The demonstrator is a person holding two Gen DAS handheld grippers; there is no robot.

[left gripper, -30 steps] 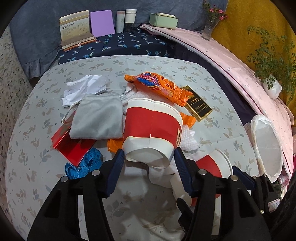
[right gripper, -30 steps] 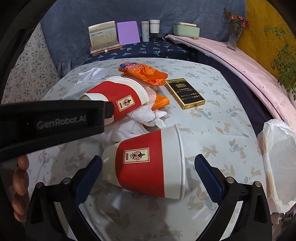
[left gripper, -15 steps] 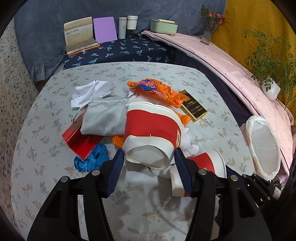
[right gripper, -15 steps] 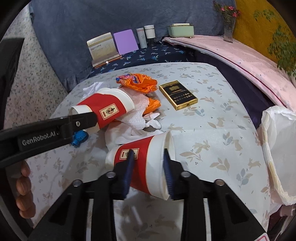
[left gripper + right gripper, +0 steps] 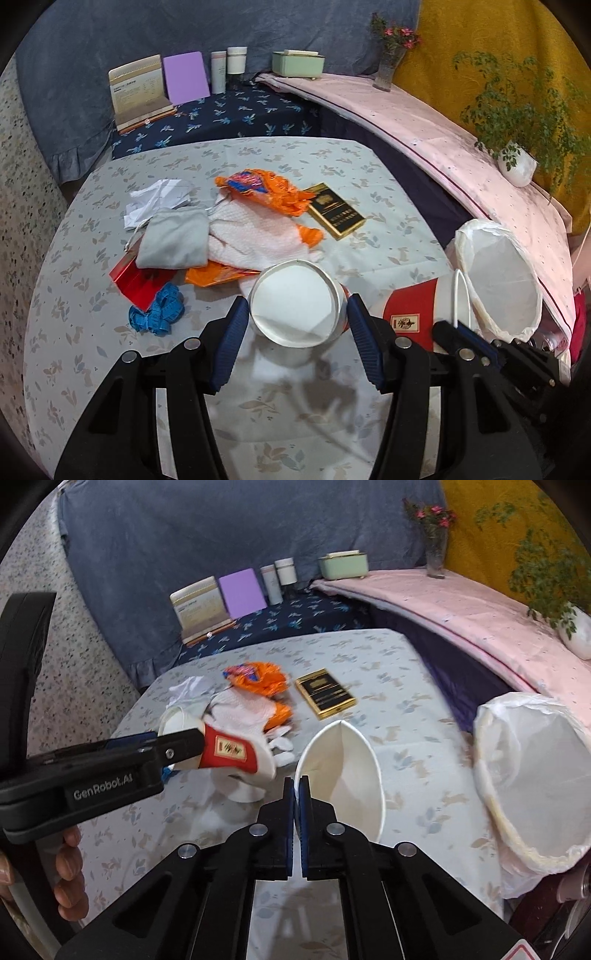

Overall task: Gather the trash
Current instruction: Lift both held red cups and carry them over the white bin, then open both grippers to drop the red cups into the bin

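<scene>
I hold one paper cup (image 5: 295, 302) in my left hand-held gripper (image 5: 295, 325), clamped. My right hand-held gripper (image 5: 297, 794) pinches another paper cup's (image 5: 343, 771) rim, beside the lined trash bin (image 5: 532, 786), ready to drop.

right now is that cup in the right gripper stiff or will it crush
Probably it crushes easily: the right gripper is shut on the cup and its rim is already pinched to a pointed oval. It looks empty and thin-walled, so likely light. The other cup keeps a round base in the left gripper, so gentler squeezing may spare it.
</scene>
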